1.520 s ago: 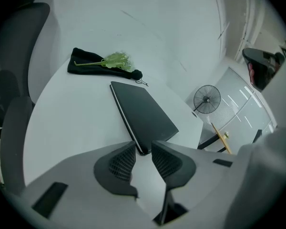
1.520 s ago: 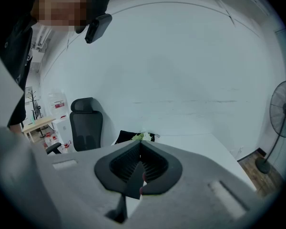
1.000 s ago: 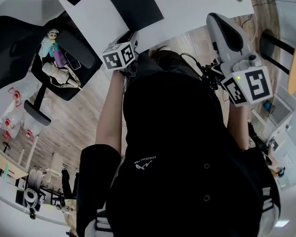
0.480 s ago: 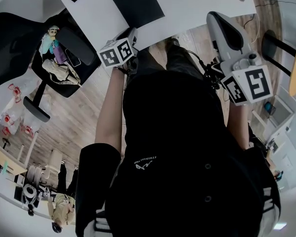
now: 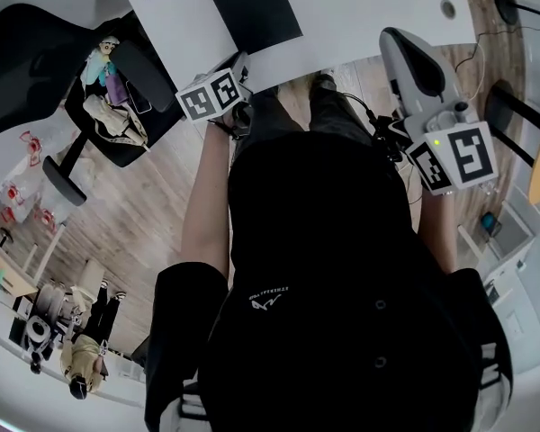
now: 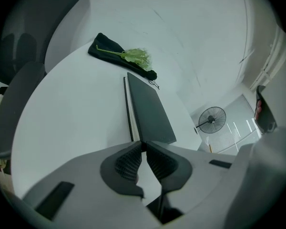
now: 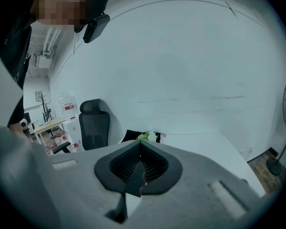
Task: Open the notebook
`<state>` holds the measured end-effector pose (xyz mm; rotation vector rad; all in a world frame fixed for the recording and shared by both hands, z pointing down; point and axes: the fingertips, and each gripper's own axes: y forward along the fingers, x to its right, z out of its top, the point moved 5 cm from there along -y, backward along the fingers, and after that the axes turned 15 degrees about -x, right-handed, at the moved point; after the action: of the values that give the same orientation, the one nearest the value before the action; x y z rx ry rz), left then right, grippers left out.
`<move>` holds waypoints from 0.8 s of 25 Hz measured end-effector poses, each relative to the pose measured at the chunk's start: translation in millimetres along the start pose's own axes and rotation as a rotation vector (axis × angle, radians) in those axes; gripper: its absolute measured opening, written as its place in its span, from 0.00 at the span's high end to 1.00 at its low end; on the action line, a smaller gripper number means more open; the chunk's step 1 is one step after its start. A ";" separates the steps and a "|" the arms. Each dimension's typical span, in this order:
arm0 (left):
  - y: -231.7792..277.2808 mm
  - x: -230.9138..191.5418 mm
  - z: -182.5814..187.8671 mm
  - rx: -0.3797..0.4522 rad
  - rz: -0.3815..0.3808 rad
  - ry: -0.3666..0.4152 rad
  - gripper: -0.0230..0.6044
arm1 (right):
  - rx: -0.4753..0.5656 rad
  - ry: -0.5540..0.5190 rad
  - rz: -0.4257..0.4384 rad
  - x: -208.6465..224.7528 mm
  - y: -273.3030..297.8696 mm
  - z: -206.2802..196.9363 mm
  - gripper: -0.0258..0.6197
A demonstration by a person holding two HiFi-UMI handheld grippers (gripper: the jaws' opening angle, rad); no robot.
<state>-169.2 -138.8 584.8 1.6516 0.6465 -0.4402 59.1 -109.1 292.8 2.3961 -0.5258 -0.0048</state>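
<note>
While clenched shut and empty, expect no purchase from the left gripper (image 6: 143, 146) or right gripper (image 7: 140, 168). Just beyond the left fingers (image 6: 127, 162), closed notebook (image 6: 150, 111) flat on the white bench (image 6: 71, 118); risks sliding toward the black pouch (image 6: 105, 49) behind if nudged with shut tips.

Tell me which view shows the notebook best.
The left gripper view: the notebook lies closed on the white table, page edge visible. The head view shows only its dark cover from above. The right gripper view misses it.
</note>
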 end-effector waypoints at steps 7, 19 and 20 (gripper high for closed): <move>0.8 5.1 -4.4 0.032 0.090 -0.053 0.92 | -0.001 -0.022 0.046 14.5 -6.3 -2.7 0.96; -2.3 17.4 -4.2 0.093 0.179 -0.073 0.92 | 0.002 -0.053 0.118 30.2 -12.8 -6.5 0.96; -3.0 18.6 -4.4 0.098 0.183 -0.076 0.92 | 0.003 -0.055 0.123 30.7 -13.4 -6.4 0.96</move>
<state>-157.0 -131.1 571.8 1.7605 0.4182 -0.4050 93.1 -107.3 293.5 2.3681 -0.6986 -0.0160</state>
